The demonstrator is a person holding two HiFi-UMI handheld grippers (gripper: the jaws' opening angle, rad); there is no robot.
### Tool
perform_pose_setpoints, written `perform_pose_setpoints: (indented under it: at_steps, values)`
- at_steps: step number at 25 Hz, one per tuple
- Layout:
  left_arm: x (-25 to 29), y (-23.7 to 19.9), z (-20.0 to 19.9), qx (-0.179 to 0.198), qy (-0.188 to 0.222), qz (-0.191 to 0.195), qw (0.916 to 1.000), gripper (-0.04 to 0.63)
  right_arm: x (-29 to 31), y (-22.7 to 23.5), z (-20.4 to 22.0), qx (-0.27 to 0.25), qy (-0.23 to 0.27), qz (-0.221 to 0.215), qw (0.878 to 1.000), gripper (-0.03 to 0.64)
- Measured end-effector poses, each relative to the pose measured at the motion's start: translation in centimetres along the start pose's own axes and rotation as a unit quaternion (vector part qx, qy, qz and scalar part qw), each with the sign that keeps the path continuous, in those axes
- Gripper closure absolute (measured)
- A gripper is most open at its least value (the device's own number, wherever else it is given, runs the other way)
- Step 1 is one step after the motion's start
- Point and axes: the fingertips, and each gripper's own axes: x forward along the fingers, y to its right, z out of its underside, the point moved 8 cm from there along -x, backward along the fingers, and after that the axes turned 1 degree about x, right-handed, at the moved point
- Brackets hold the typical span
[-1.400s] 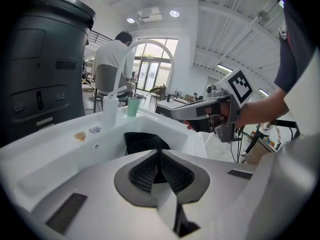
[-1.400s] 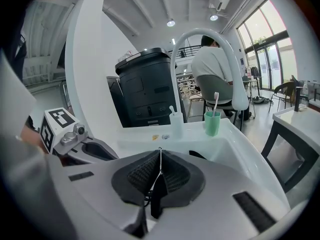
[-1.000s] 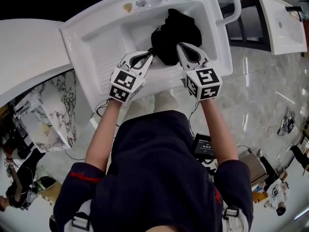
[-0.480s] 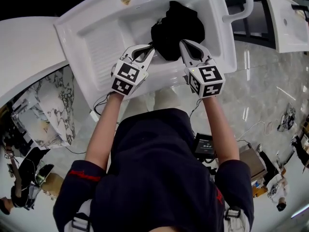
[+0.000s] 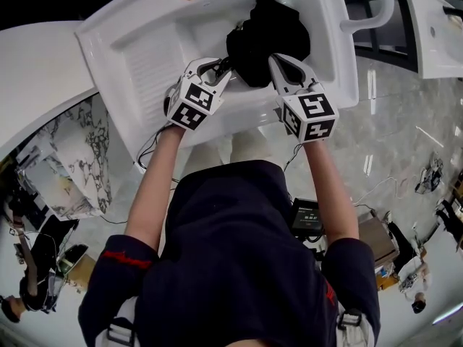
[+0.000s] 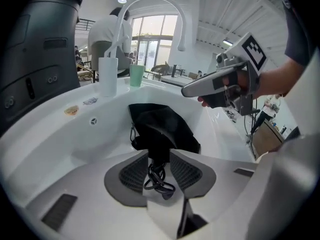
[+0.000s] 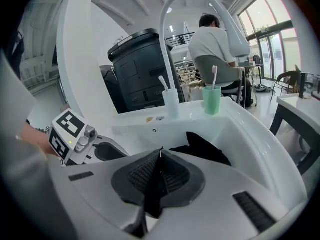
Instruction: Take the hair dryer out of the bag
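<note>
A black bag (image 5: 269,35) lies slumped in the white sink (image 5: 145,49); the hair dryer is not visible. My left gripper (image 5: 224,68) is at the bag's left edge. Its jaws have just been opening and stand parted, with a fold of the bag (image 6: 160,126) and its coiled black cord (image 6: 157,179) loose between the pads. My right gripper (image 5: 273,61) is at the bag's near right edge, shut on a strip of the black fabric (image 7: 152,194). The rest of the bag (image 7: 205,149) lies beyond its tips.
A curved white faucet (image 7: 175,14) arches over the basin. Beside its base on the back ledge stand a white cup (image 7: 171,104) and a green cup (image 7: 212,100), each with a toothbrush. A dark bin (image 7: 140,69) and a seated person (image 7: 215,39) are behind. A second sink (image 5: 434,27) is at the right.
Both grippers have sunk toward the basin, the left one more. The left gripper's jaws have parted around the bag's fold. The bag has settled lower in the sink.
</note>
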Motion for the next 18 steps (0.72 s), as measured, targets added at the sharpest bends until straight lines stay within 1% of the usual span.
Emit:
perform_pose_setpoints:
  at_steps: [3,6,11,15,18]
  values:
    - [0.9,-0.1,0.5,0.015,-0.024,0.002,0.9996,0.458,0.2,0.3,0.3,0.003,-0.005,0.001,1.000,0.581]
    - [1.3,-0.4,0.8,0.023,-0.036,0.003,0.9991,0.444,0.6,0.5,0.8,-0.002,-0.022,0.004,1.000,0.581]
    - [1.6,-0.5,1.3,0.022,-0.044,0.001,0.9988,0.439,1.8,0.4,1.3,-0.034,-0.061,-0.001,0.998,0.581]
    - [1.7,-0.4,1.2,0.022,-0.041,0.000,0.9989,0.439,3.2,0.5,1.7,-0.065,-0.097,-0.005,0.993,0.580]
    - [1.5,-0.3,1.2,0.019,-0.038,-0.003,0.9991,0.439,4.2,0.6,1.9,-0.077,-0.120,-0.014,0.990,0.578]
